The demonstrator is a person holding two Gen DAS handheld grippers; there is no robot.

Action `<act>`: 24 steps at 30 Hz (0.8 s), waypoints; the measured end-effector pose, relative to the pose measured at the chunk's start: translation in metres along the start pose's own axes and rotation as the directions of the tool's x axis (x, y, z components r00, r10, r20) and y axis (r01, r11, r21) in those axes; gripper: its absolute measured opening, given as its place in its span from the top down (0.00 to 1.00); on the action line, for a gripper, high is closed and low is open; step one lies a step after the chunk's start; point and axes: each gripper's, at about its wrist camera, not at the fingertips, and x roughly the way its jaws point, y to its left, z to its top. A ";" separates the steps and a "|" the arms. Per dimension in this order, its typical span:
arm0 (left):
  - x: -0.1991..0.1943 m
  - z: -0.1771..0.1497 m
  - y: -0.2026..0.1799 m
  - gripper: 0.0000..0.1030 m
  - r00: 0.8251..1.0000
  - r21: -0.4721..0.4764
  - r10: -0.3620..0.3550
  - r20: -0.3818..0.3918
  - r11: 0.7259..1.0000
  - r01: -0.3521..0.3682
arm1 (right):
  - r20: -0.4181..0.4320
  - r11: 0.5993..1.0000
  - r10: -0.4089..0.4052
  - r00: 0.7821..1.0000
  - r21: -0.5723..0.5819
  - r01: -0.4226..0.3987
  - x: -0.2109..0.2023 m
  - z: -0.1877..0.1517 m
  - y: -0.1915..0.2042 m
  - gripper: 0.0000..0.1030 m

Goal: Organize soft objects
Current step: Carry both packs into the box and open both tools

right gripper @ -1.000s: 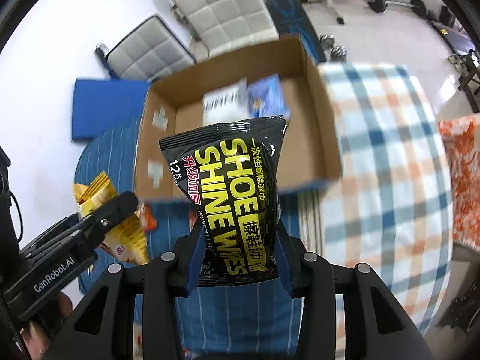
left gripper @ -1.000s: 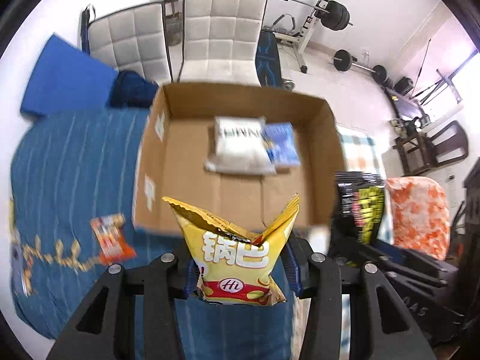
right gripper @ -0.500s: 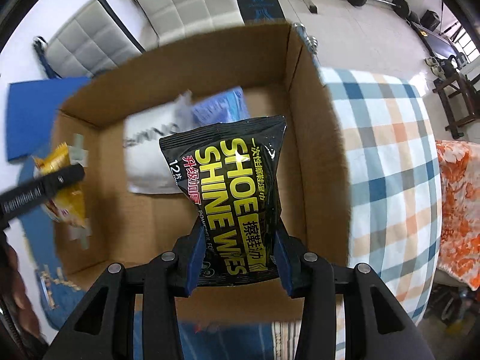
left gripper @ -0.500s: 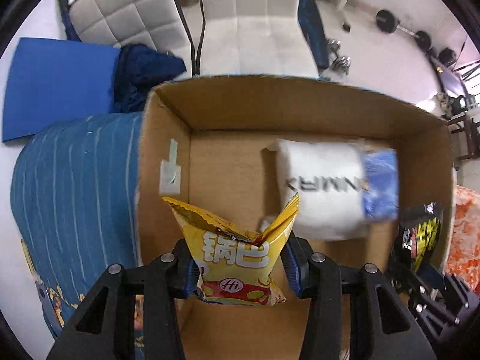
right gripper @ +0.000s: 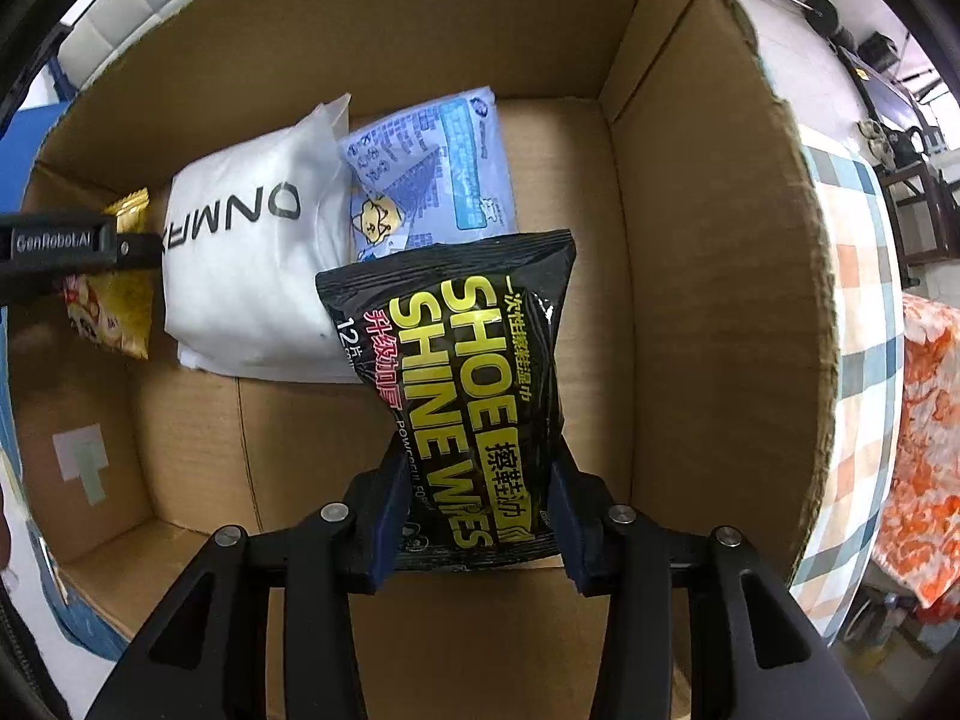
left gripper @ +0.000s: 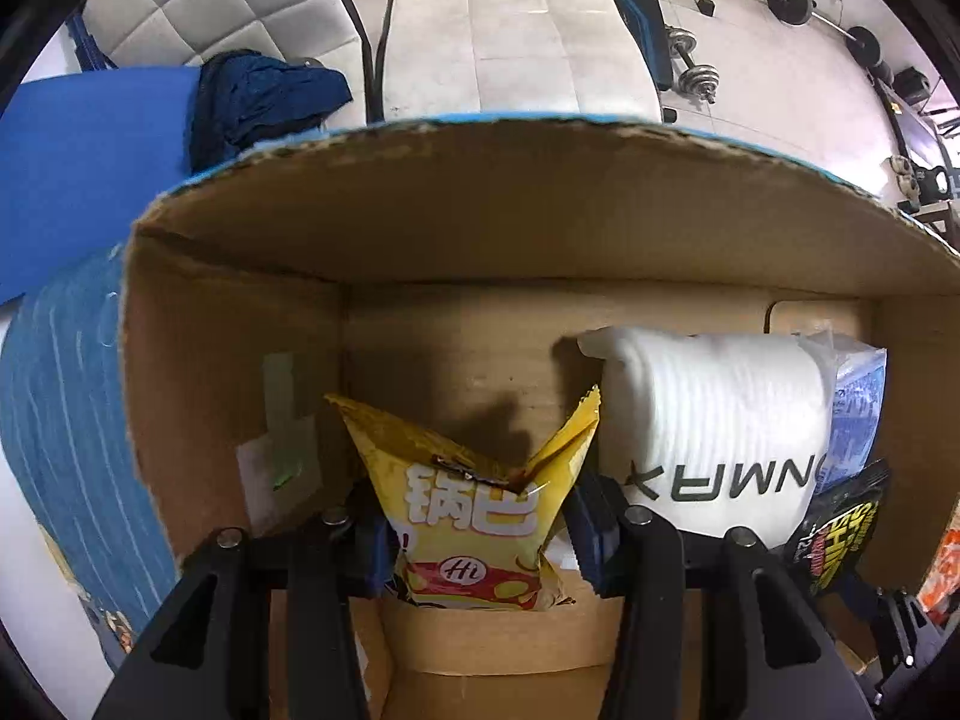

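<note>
Yellow snack bag [left gripper: 474, 516] clamped in left gripper [left gripper: 477, 534], inside cardboard box [left gripper: 480, 210].

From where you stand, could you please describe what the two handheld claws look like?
Both look alike. The left claw and the right claw each have matte black angular linkage arms joined by round silver pins, ending in dark blue pads on the inner faces. In the right wrist view, the side of the left claw's black body carries white GenRobot.AI lettering. No cables or sleeves show.
</note>
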 end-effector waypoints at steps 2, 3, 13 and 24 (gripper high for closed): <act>0.000 0.001 0.000 0.57 1.000 0.004 0.006 -0.012 1.000 -0.006 | -0.014 1.000 0.004 1.000 -0.011 -0.005 0.003 0.002 0.000 0.54; 0.001 0.002 0.000 0.57 1.000 0.006 0.011 -0.015 1.000 -0.011 | -0.023 1.000 0.007 1.000 -0.017 -0.008 0.005 0.003 0.000 0.54; -0.024 -0.004 0.004 0.51 1.000 0.008 0.018 0.016 1.000 -0.018 | -0.074 0.999 0.017 0.997 -0.046 -0.021 0.012 0.016 -0.003 0.44; -0.080 -0.046 0.025 0.44 0.987 -0.050 -0.047 0.151 0.997 0.055 | 0.005 0.998 0.044 0.999 -0.054 -0.043 -0.028 0.004 0.000 0.36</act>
